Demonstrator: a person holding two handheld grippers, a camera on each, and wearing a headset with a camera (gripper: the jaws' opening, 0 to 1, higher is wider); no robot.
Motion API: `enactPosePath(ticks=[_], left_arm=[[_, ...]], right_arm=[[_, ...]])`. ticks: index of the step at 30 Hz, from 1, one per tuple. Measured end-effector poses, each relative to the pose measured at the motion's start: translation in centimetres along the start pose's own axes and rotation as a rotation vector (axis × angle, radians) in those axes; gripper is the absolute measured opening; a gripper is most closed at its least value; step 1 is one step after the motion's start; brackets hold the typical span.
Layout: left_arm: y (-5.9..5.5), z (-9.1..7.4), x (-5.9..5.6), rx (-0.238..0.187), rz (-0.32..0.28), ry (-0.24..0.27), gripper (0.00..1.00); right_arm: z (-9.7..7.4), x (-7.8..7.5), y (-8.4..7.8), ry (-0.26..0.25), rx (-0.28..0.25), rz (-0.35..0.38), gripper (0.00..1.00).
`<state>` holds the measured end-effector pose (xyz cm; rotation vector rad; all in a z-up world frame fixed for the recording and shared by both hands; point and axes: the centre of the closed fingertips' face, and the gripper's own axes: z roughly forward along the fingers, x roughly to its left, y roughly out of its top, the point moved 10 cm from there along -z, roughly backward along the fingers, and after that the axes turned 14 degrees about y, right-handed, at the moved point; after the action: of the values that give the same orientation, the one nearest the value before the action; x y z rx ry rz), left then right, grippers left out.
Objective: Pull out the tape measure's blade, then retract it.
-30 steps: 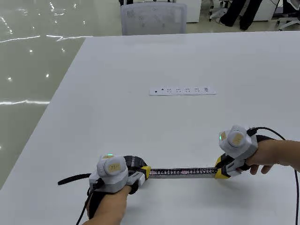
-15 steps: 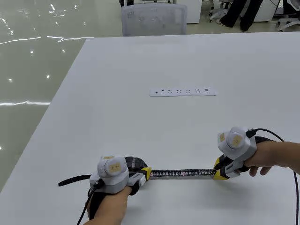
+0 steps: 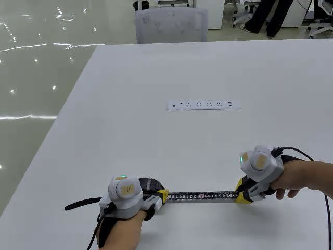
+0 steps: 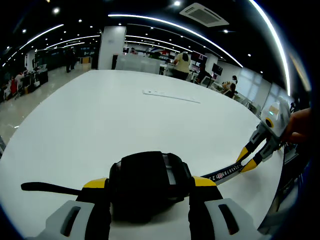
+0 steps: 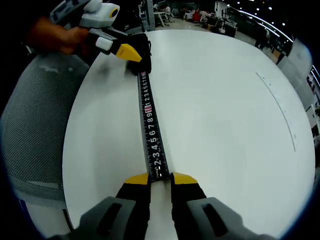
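Note:
The black tape measure case [image 4: 147, 185] sits on the white table, clamped between the yellow-tipped jaws of my left gripper [image 3: 156, 197]. Its dark blade [image 3: 200, 196] with white numerals runs flat along the table to the right. My right gripper [image 3: 240, 197] is shut on the blade's end hook; in the right gripper view the blade [image 5: 151, 137] stretches from between the jaws [image 5: 160, 178] to the case [image 5: 141, 60]. A black wrist strap [image 3: 83, 202] trails left from the case. In the left gripper view the right gripper [image 4: 247, 160] pinches the blade at the right.
A white power strip [image 3: 204, 105] lies at the middle of the table [image 3: 156, 78]. A grey chair back [image 3: 170, 24] stands beyond the far edge. The table's left edge drops to a glossy floor. A black cable [image 3: 317, 172] loops from the right gripper.
My right gripper has moved left toward the case, and the exposed length of blade has shortened slightly. The left gripper has kept its hold on the case.

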<state>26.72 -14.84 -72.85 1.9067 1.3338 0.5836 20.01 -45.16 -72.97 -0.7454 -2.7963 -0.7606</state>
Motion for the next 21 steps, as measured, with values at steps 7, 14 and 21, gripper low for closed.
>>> enactPosePath(ticks=[7,14,21], left_arm=[[0.03,0.02,0.04,0.002,0.000,-0.002,0.59],[0.02,0.00,0.05,0.002,-0.001,-0.003,0.59],[0.03,0.00,0.05,0.004,-0.003,-0.005,0.60]], right_arm=[[0.13,-0.01,0.21,0.001,0.011,-0.036,0.13],[0.30,-0.07,0.46,0.002,0.008,-0.027,0.13],[0.51,-0.13,0.79,-0.002,-0.004,-0.014,0.14]])
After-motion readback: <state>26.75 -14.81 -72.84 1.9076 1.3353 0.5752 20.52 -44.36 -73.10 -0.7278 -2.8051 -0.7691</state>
